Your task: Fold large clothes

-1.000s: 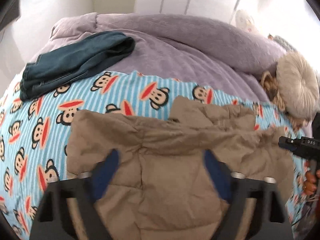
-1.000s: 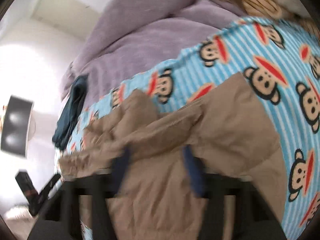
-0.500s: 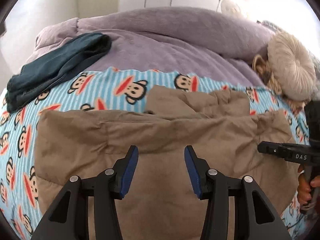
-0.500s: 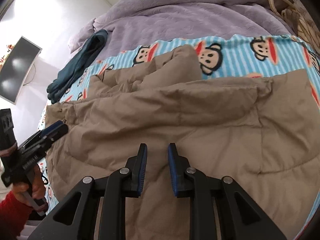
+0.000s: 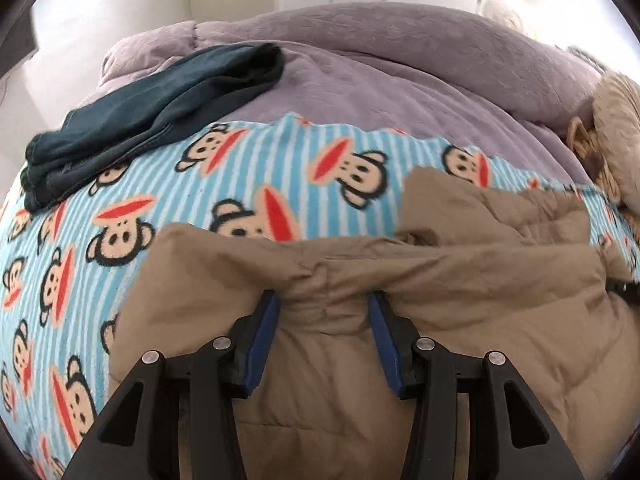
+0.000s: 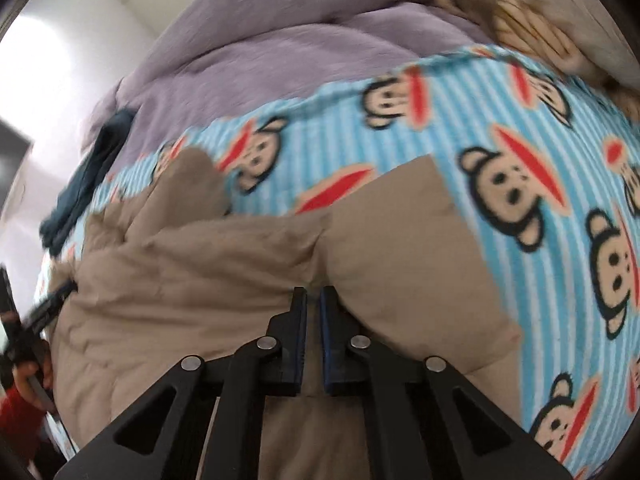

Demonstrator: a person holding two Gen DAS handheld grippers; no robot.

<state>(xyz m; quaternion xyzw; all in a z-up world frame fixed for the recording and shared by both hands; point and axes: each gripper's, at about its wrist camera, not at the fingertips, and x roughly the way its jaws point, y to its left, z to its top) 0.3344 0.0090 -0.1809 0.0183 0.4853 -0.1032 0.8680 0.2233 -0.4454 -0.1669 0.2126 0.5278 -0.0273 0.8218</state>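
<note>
While the left gripper [image 5: 324, 304] pinches a bunched fold of the tan padded jacket [image 5: 460, 280], the right gripper [image 6: 314, 298] has just closed, clamping the jacket's fold on the monkey-print blanket [image 5: 280, 164].

Ahead of the left gripper [image 5: 323, 304], bare monkey-print blanket [image 5: 256, 168] lies open beyond the bunched tan jacket [image 5: 460, 280]; folded dark jeans [image 5: 160, 104] block far-left, round cushion [image 5: 616, 136] far-right

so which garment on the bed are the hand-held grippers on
The tan puffer jacket nearest the camera, on the monkey-print blanket. The dark teal garment lies folded, untouched, farther back on the purple comforter.
</note>
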